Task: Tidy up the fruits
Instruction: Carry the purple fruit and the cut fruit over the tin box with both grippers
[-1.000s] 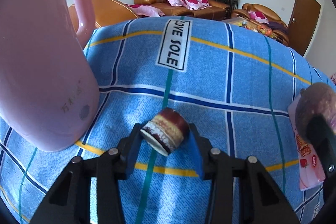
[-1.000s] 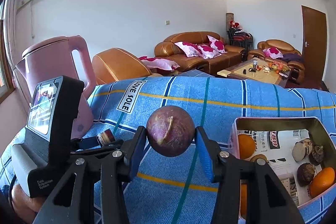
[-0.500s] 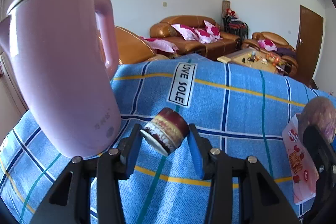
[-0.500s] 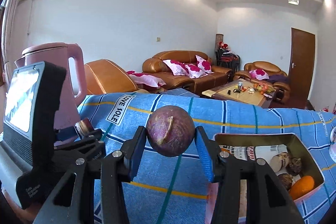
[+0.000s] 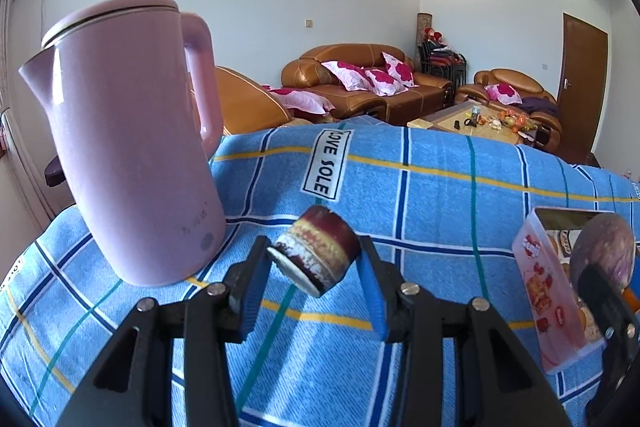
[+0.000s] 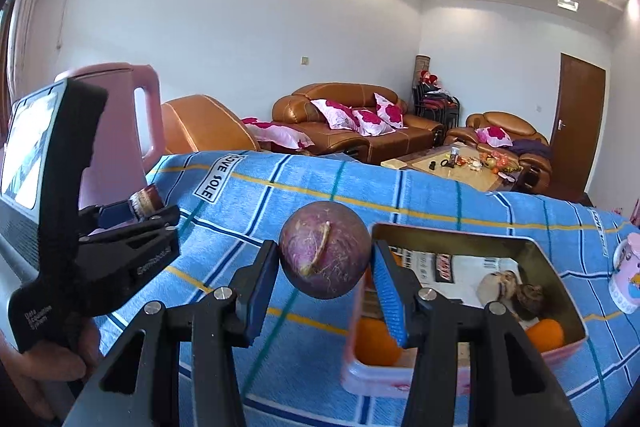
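Because the right gripper [image 6: 326, 277] pinches a round purple fruit [image 6: 325, 255] only at its two sides, the smooth skin could roll or slip out between the blue pads, and my guess is a quick tilt toward the box [image 6: 560, 351] would be enough to cause it. That fruit hangs in the air just left of the box's near-left corner, not yet over the opening; released there, it might strike the rim and bounce onto the blue checked cloth [image 6: 280, 183]. It looks firm, dull purple with pale scuffs and a dry tan stem stub facing the camera. Inside the box lie two oranges [image 6: 376, 345] and some brown pieces, so a hard drop could bruise them. Farther left of the box, the left gripper [image 5: 314, 273] is clamped on a small dark-red, banded cylinder [image 5: 316, 251], held tilted above the cloth; a pink kettle [image 5: 132, 139] stands close beside it and could be knocked.
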`<state>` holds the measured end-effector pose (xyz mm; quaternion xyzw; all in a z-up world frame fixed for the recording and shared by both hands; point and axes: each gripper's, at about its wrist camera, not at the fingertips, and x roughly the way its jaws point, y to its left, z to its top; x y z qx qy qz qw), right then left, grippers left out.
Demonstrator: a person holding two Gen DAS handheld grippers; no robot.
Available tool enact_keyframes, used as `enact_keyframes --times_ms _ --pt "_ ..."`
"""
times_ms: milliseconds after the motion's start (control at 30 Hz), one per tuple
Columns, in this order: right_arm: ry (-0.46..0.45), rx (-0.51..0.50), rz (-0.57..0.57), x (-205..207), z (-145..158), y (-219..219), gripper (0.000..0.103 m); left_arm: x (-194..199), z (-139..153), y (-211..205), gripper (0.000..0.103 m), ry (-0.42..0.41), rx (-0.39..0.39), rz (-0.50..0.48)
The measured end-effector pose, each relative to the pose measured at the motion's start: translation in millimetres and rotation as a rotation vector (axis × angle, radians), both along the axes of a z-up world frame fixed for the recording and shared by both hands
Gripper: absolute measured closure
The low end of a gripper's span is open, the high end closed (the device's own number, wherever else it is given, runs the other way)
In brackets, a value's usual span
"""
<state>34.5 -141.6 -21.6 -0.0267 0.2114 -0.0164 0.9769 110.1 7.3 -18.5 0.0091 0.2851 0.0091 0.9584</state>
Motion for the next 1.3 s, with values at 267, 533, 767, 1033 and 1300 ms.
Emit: enact_keyframes --times_ms 267,533,767,1033,1300 --pt "-0.018 0.061 -0.047 -9 1 -31 0.053 -14 -2 -22 0.058 0.016 0.010 -0.020" --pt "-0.044 0.087 -0.092 -13 10 -60 0.053 -22 -1 -59 0.058 0.027 -0.011 -0.088" --pt "-0.030 0.111 -0.165 -7 13 -100 0.053 -24 8 -99 0.058 0.006 -0.044 -0.150" --pt "-0.009 0.083 -0.224 -2 16 -132 0.053 -23 8 -152 0.058 0.019 -0.048 -0.225" --pt "0.044 0.058 -0.237 16 8 -151 0.053 -16 -3 -185 0.058 0.056 -0.058 -0.268"
